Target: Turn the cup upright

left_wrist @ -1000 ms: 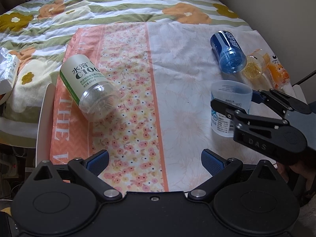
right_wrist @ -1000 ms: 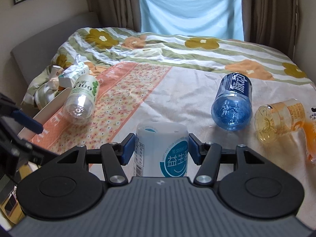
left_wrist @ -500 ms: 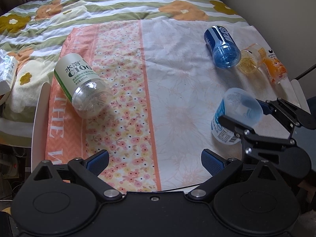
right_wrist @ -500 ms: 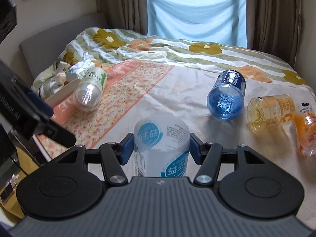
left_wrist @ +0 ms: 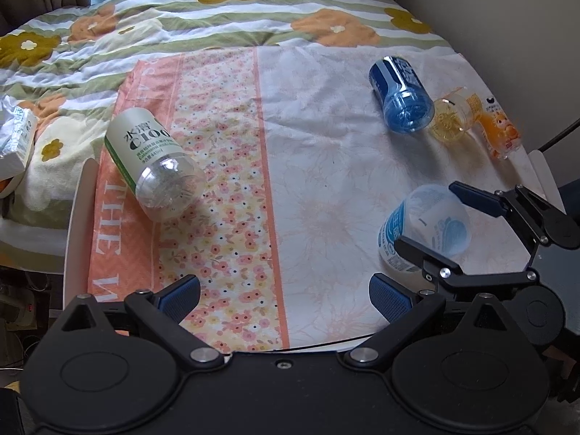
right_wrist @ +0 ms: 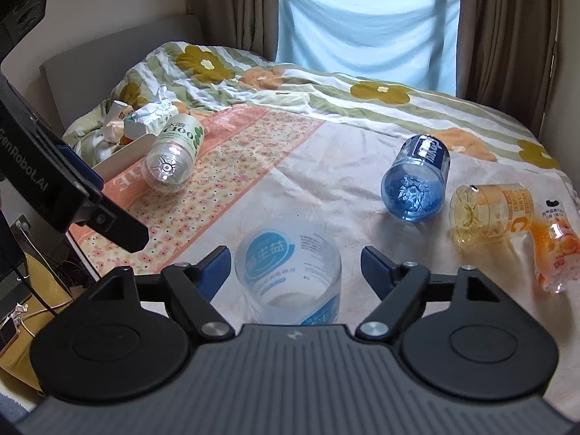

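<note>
The cup (right_wrist: 288,272) is clear plastic with a blue and white label. It stands on the cloth with its open mouth up, leaning slightly. In the left wrist view it (left_wrist: 426,228) sits at the right, near the table's front edge. My right gripper (right_wrist: 295,266) is open, its blue pads apart from the cup on both sides. It also shows in the left wrist view (left_wrist: 438,217), around the cup. My left gripper (left_wrist: 284,293) is open and empty, low over the front edge of the flowered cloth.
A green-labelled clear bottle (left_wrist: 156,166) lies at the left. A blue bottle (left_wrist: 400,99), a yellow bottle (left_wrist: 453,117) and an orange pouch (left_wrist: 498,134) lie at the far right. A tissue pack (left_wrist: 14,137) lies on the flowered bedding to the left.
My right gripper tilted the cup mouth-up, set it on the cloth and opened its jaws off it. The left gripper stayed open and shifted only slightly.
</note>
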Action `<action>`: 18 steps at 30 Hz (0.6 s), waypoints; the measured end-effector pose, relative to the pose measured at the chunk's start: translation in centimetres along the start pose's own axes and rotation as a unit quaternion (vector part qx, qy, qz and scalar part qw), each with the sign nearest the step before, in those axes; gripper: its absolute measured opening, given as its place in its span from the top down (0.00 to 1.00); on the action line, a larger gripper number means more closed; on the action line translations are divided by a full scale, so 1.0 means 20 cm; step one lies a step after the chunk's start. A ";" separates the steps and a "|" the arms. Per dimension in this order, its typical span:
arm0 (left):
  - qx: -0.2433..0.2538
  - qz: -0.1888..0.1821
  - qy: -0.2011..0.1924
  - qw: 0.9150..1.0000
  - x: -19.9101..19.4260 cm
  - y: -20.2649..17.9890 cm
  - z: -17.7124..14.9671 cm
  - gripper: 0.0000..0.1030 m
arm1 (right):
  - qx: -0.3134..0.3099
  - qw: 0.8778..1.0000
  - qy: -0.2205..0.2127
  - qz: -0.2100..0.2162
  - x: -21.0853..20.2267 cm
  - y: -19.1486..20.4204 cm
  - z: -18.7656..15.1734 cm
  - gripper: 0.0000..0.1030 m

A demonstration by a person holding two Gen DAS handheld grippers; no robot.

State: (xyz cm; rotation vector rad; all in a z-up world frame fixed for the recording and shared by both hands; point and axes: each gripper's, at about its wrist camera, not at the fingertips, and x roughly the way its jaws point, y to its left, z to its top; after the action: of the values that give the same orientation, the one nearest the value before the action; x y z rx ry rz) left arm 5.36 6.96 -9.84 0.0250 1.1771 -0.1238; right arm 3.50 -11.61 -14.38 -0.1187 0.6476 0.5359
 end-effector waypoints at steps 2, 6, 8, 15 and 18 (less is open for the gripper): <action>-0.003 0.002 -0.006 1.000 -0.03 0.00 0.01 0.02 | 0.001 1.000 -0.002 -0.001 -0.02 -0.01 0.01 0.08; -0.008 0.006 -0.026 1.000 -0.11 0.00 0.02 0.02 | 0.018 1.000 -0.005 0.001 -0.13 -0.03 0.09 0.07; -0.010 0.008 -0.038 0.999 -0.16 -0.01 0.03 0.02 | 0.034 0.999 0.000 -0.005 -0.19 -0.05 0.14 0.00; -0.011 0.011 -0.084 0.996 -0.35 -0.08 0.05 0.02 | 0.111 0.989 0.070 -0.067 -0.40 -0.14 0.36 0.00; -0.014 0.009 -0.098 0.995 -0.41 -0.11 0.04 0.02 | 0.122 0.983 0.094 -0.101 -0.48 -0.16 0.40 0.00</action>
State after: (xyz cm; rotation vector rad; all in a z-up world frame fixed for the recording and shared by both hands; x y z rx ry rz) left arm 2.79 5.29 -1.85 -0.0020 0.9828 -0.0916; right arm 3.06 -16.47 -2.42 -0.0029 0.8698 0.2471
